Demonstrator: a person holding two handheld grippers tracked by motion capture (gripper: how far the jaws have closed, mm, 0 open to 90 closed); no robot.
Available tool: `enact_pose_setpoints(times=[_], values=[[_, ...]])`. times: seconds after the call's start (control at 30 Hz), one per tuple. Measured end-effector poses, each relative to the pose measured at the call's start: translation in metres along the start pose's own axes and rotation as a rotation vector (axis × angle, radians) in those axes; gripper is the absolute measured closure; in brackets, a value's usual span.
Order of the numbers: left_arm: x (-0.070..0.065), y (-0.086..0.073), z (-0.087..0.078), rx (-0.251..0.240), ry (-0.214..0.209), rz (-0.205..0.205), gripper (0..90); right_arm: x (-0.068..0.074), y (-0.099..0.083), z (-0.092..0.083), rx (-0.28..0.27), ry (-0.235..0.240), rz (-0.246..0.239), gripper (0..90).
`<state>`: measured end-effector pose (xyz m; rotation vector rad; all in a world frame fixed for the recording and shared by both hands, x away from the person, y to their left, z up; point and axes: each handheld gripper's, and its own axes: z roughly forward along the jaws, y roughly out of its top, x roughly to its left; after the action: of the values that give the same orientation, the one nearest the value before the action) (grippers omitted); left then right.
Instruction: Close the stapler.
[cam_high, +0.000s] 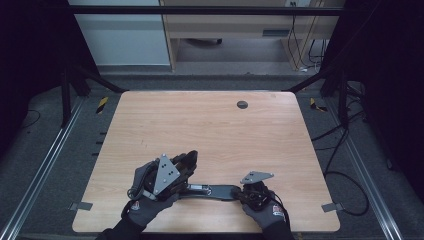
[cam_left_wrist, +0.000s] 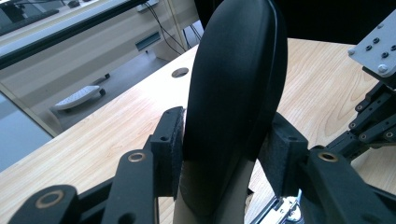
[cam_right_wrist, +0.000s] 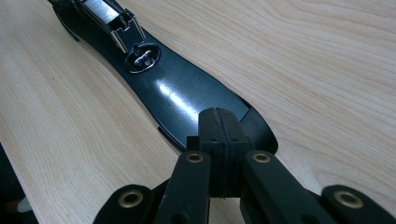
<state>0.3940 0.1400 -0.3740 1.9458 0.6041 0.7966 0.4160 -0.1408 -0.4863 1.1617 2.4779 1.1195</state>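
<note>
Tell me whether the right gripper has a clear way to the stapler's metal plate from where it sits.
Probably yes: the right gripper, jaws shut, rests on the stapler base, and the metal plate lies uncovered just ahead along it.

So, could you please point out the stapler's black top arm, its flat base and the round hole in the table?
black top arm (cam_left_wrist: 233, 93), left gripper view, on its curved upper surface.
flat base (cam_right_wrist: 187, 100), right gripper view, on the glossy middle part.
round hole (cam_high: 242, 104), high view, on its dark centre.
</note>
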Motion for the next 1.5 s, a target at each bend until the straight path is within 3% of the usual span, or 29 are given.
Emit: enact_pose_setpoints(times=[0.2,0.6,1.5], values=[[-0.004,0.0,0.004,0.003,-0.009,0.007,53.2,0.0,0.0,0.0,0.0,0.001,0.002,90.0],[-0.019,0.002,0.019,0.029,-0.03,0.058,51.4,0.0,0.0,0.0,0.0,0.002,0.0,90.0],[-0.033,0.001,0.033,0.057,-0.047,0.125,50.3,0.001,0.0,0.001,-0.002,-0.001,-0.006,90.0]])
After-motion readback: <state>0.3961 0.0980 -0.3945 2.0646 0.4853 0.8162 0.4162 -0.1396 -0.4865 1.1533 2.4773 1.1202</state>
